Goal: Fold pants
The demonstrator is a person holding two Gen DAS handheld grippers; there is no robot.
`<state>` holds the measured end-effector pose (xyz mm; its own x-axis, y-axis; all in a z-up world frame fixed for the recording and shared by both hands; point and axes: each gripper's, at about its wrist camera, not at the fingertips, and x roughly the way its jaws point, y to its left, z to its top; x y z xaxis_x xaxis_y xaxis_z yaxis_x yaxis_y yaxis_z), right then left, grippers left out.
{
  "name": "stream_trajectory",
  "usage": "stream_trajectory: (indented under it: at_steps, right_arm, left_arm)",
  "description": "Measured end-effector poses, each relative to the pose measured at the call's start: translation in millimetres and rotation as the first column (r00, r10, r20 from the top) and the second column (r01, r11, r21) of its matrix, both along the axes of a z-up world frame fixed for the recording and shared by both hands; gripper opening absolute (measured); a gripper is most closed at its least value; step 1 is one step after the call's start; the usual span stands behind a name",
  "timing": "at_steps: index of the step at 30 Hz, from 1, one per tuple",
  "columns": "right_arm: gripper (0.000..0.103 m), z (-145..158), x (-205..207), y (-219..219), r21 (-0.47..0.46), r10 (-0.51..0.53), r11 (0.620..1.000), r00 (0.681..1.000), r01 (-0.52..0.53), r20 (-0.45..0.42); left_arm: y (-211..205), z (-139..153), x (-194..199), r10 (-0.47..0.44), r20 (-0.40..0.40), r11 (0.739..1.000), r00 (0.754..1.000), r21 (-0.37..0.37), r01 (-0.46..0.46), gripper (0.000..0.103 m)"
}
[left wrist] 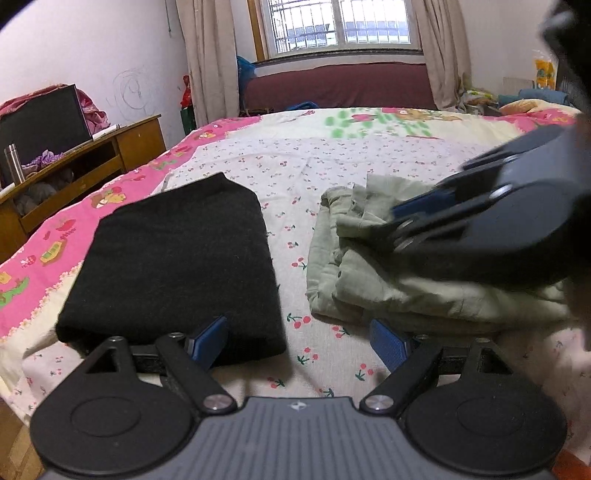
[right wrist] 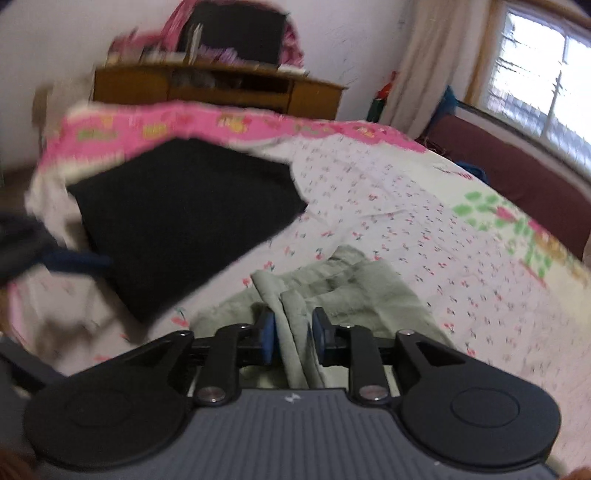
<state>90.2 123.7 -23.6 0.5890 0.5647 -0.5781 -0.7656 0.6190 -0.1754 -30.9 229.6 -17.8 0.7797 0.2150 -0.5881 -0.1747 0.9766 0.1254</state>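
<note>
we work over a bed (left wrist: 332, 155) covered by a sheet (left wrist: 295, 173) with small cherry print in the middle and a pink cartoon border at 9 o'clock. the green pants (left wrist: 369, 266) lie crumpled on the sheet at about 3 o'clock in the left wrist view, near the front edge of the bed. beside them, toward 9 o'clock and apart from them, lies a folded black cloth (left wrist: 177, 258), flat and neat.

our left gripper (left wrist: 299, 341) stands wide apart and holds nothing; one blue pad is over the near edge of the black cloth, the other is just beside the near edge of the pants. our right gripper (right wrist: 293, 334) has its pads drawn close on a bunched fold of the pants (right wrist: 332, 291), so it is clamped on them. this view is blurred.

around the bed, a wooden desk (left wrist: 92, 162) stands at the white wall at 9 o'clock, with a dark screen (left wrist: 40, 122) and a steel bottle (left wrist: 14, 162) on it. at 12 o'clock a barred window (left wrist: 340, 26) with beige curtains (left wrist: 207, 59) is above a dark red bench (left wrist: 340, 86).
</note>
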Motion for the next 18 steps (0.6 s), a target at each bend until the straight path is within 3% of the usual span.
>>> stream_trajectory:
  at_steps: [3,6,8,12,16,18]
  right_arm:
    - [0.027,14,0,-35,0.053,-0.076,0.996,0.997,0.078,-0.032]
    - [0.034,17,11,-76,0.038,-0.197,0.979,0.980,0.198,-0.025]
    - [0.035,12,24,-103,0.004,-0.291,0.957,0.956,0.291,-0.022]
    - [0.035,-2,58,-146,0.029,-0.417,0.905,0.899,0.424,-0.131]
    - [0.035,-22,87,-157,0.024,-0.452,0.885,0.872,0.464,-0.190]
    - [0.035,-37,106,-169,0.034,-0.496,0.853,0.830,0.520,-0.256]
  left_arm:
    - [-4,14,-1,-0.005,0.038,1.000,0.999,0.026,0.004,0.097]
    - [-12,31,6,-0.032,0.094,0.999,0.995,0.040,0.028,0.097]
    - [-21,39,18,-0.069,0.127,0.997,0.989,0.041,0.064,0.099]
    - [-50,41,63,-0.176,0.154,0.984,0.972,0.038,0.172,0.100]
    - [-69,25,105,-0.226,0.102,0.974,0.969,0.046,0.223,0.100]
    - [-70,8,122,-0.201,0.015,0.977,0.979,0.081,0.199,0.100]
